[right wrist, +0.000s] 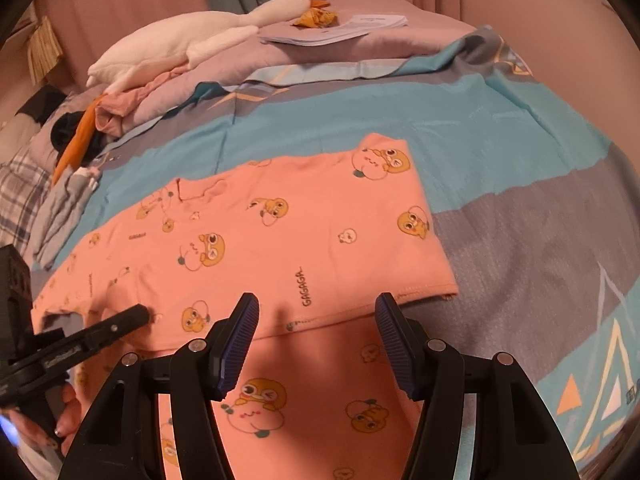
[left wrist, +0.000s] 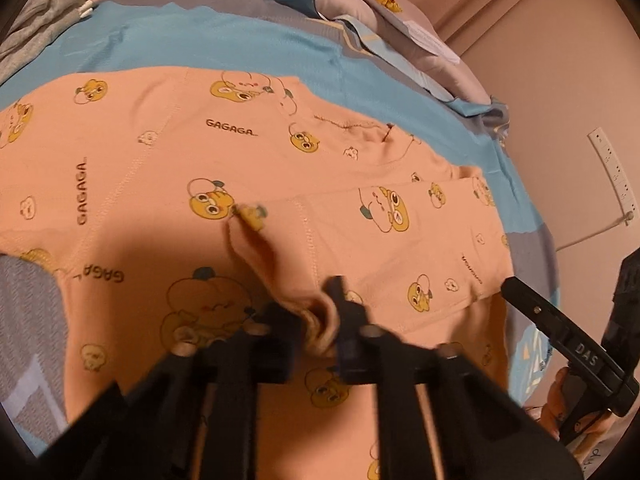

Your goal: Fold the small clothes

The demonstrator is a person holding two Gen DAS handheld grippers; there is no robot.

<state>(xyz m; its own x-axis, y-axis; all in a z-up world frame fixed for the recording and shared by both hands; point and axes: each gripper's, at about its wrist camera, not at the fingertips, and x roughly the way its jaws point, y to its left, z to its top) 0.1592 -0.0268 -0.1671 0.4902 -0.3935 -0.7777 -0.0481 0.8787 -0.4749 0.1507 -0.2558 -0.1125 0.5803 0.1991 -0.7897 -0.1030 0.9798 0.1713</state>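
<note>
A small pink shirt (right wrist: 280, 240) with a cartoon print was spread on the bed (right wrist: 520, 240), filling the centre of both views. A nearer layer of the same cloth showed at the bottom of the right wrist view, with a hemmed edge lying across it just ahead of the fingers.

The left gripper (left wrist: 320, 320) was seen at the lower centre of its own view, its fingers pressed together on a gathered fold of the shirt; cloth rose in a ridge from the pinch. In the right wrist view its tip appeared at lower left, resting on the cloth.

The right gripper (right wrist: 316, 344) was held above the near layer, fingers spread wide, nothing between them.

The shirt was judged light, thin and limp: it would sag and trail when lifted, and a single-point hold would bunch it, as the ridge suggested. It was not fragile, and the ribbed pads looked unlikely to slip. Hems and corners were judged the best holds, the stitched edge at centre right especially.

A plush goose (right wrist: 200, 36) and papers (right wrist: 340, 28) lay at the top of the frame, well apart.
</note>
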